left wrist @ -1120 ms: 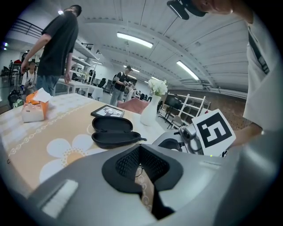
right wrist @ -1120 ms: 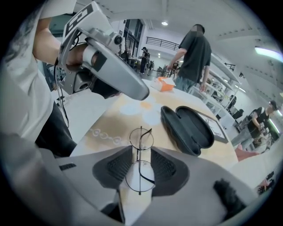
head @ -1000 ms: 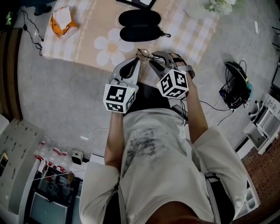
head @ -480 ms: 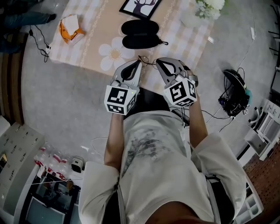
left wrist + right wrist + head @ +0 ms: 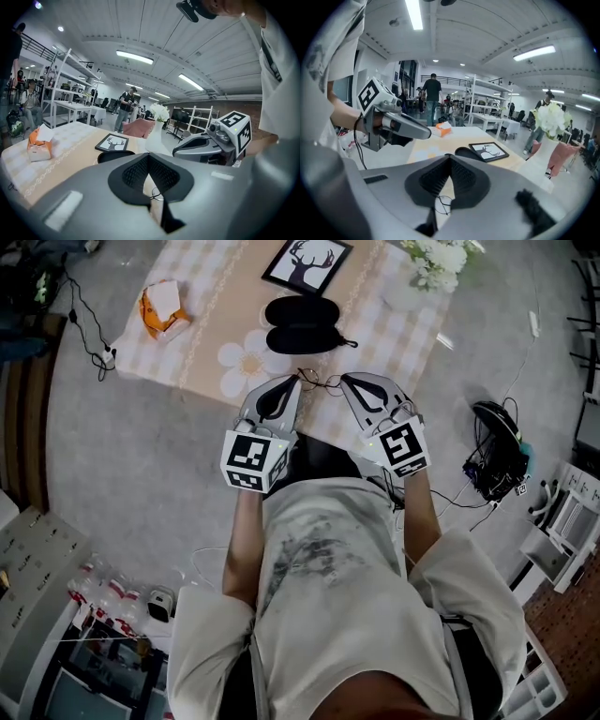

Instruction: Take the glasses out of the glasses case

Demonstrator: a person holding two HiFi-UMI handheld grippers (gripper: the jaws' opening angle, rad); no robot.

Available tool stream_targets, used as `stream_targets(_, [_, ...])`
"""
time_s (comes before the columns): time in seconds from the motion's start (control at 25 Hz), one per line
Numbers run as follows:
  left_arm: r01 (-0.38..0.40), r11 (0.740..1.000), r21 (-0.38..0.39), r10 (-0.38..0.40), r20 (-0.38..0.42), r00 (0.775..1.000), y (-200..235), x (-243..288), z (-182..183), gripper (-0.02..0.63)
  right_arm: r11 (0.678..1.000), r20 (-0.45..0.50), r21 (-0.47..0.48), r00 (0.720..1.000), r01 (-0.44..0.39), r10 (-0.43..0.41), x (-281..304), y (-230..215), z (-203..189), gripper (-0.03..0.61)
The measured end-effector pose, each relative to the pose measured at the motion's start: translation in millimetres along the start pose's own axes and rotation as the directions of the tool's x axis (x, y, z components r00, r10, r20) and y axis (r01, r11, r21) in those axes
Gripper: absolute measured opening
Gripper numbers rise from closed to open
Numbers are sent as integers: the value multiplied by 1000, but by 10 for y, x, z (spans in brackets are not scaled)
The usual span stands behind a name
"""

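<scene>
Head view shows glasses end to end; right gripper view, one lens.

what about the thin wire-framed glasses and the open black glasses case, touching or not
Apart. Head view: a strip of bare tablecloth shows between the wire-framed glasses and the black case.

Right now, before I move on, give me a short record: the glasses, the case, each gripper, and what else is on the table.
glasses: out of the case, held between both grippers over the near part of the table
glasses case: open, lying on the table beyond the grippers
left gripper: jaws shut on one end of the glasses
right gripper: jaws have just closed on the other end
others: deer picture behind the case; orange pack at the table's left
</scene>
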State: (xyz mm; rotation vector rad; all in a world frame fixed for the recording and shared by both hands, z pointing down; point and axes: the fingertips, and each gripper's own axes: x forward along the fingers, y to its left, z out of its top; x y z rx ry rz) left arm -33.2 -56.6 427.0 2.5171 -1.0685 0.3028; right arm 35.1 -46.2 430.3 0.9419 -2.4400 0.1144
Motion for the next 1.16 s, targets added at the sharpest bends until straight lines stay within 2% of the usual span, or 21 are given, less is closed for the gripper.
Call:
stream_targets(0.4, [-13,1000,-20,13,25,1000,-27,-122,16,8,996,32,85,999,-24,21,-126,75,2,17])
stream_targets(1.16, [-7,1000,-17,7,24,1000,-104,-90,61,8,996,34,85,999,-28,25,-182,10,19,17])
